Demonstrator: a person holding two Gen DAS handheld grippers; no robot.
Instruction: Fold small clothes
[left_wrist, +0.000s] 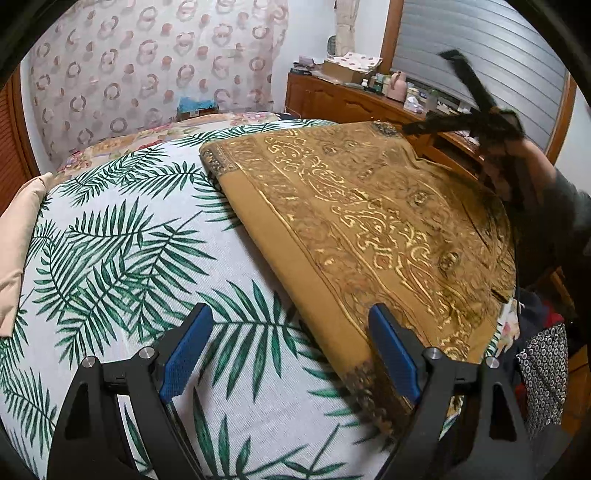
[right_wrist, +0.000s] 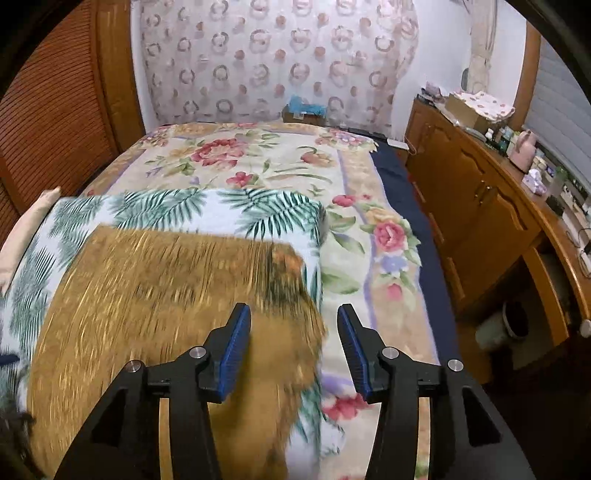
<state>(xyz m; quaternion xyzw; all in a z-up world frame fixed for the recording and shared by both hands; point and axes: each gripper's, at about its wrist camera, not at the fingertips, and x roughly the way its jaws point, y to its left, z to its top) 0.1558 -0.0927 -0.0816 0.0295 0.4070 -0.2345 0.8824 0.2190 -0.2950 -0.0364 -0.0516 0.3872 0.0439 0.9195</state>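
Blue-padded fingers (left_wrist: 393, 354) of the left gripper (left_wrist: 291, 354) are seen spread wide, nothing pinched between them, the right-hand pad just over the near edge of the mustard-and-gold cloth (left_wrist: 369, 221). Over on the right wrist view, the right gripper (right_wrist: 294, 350) is held with its fingers apart too, and no fabric is caught between the pads.

Folded flat, the cloth is laid on the palm-leaf cover (left_wrist: 147, 240), towards its right side, with stacked layers showing along the long left edge. It is judged soft, light and floppy, perhaps a little slippery given the sheen of the gold print. A grip is best taken at a corner or along the folded edge, all layers pinched together, or the stack may slide apart.

Beneath the palm-leaf cover a floral blanket (right_wrist: 258, 162) is spread over the bed, a yielding surface on which creases will not be pressed sharp. A ring-patterned curtain (right_wrist: 277, 62) is hung behind, a wooden cabinet (right_wrist: 472, 199) is stood along the right, and a beige cushion (left_wrist: 18, 240) is tucked at the left.
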